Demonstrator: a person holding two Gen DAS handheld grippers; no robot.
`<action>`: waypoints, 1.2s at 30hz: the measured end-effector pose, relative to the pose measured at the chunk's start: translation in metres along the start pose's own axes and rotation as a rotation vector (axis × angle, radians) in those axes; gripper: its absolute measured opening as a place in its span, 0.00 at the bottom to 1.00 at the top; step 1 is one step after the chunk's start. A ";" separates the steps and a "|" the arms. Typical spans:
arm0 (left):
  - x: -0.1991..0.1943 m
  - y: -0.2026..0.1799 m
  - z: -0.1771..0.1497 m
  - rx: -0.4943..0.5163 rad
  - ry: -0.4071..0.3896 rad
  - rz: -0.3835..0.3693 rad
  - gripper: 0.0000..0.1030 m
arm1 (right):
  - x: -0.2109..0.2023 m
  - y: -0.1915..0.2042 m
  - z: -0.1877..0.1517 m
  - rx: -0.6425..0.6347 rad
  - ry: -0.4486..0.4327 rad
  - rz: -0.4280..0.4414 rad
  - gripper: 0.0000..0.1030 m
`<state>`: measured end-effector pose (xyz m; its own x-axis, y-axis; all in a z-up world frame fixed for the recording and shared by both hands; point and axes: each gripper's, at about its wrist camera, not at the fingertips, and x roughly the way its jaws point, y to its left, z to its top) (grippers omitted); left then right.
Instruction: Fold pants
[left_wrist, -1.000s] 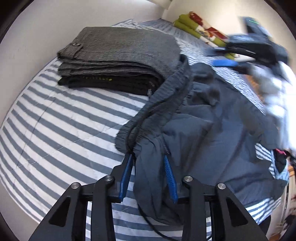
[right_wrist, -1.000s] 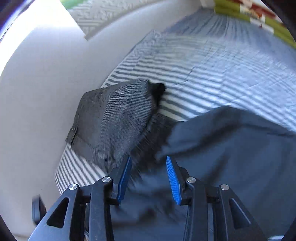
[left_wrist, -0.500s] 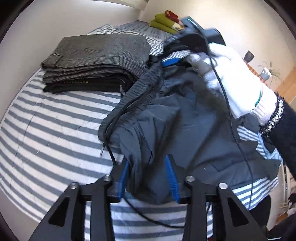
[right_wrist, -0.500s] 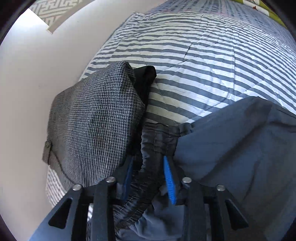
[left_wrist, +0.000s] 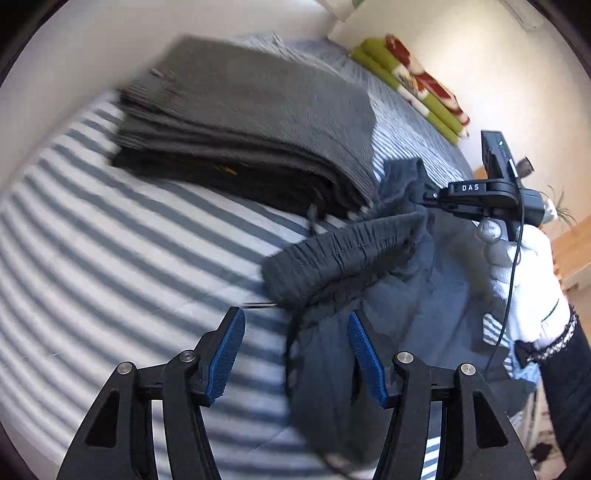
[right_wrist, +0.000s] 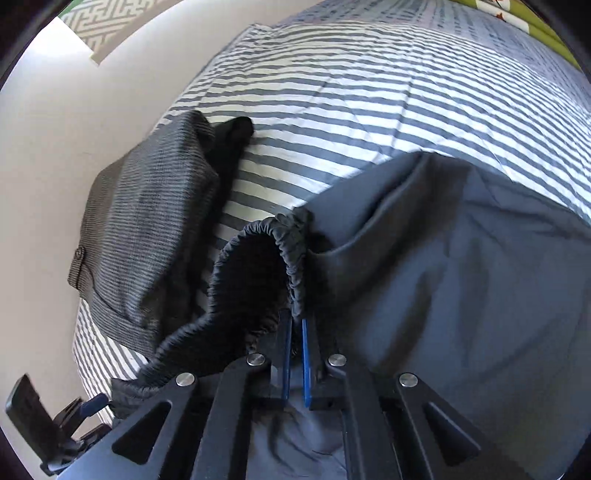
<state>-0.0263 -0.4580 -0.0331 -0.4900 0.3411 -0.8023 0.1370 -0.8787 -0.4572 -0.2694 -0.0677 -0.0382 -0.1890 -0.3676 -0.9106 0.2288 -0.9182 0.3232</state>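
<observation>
Waistband (right_wrist: 291, 258) is pinched by the closed right tool (right_wrist: 294, 332) beside the folded stack (left_wrist: 251, 122); left tool (left_wrist: 295, 354), opening and empty, is nearer the band's free end.

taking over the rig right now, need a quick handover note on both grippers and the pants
Right gripper: shut on the elastic waistband of the blue-grey pants.
Left gripper: jaws opening, pads clear of the cloth, pants edge lying between them.
Pants: crumpled on the striped bed, beside the folded stack.
Done: two items stacked.
Left: spread these pants flat, fold, stack them.
</observation>
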 end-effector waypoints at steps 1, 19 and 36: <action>0.009 -0.001 0.004 0.000 0.008 0.006 0.60 | 0.001 -0.002 0.001 -0.008 0.000 -0.006 0.04; -0.017 -0.037 -0.036 0.128 -0.172 0.035 0.12 | 0.003 0.043 0.036 -0.244 -0.098 -0.270 0.24; -0.124 0.000 -0.055 0.050 -0.437 0.106 0.09 | -0.076 0.203 0.068 -0.345 -0.319 -0.087 0.06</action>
<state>0.0822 -0.4821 0.0451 -0.7943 0.0845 -0.6017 0.1698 -0.9199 -0.3534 -0.2737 -0.2363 0.1142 -0.4927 -0.3677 -0.7887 0.4925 -0.8650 0.0956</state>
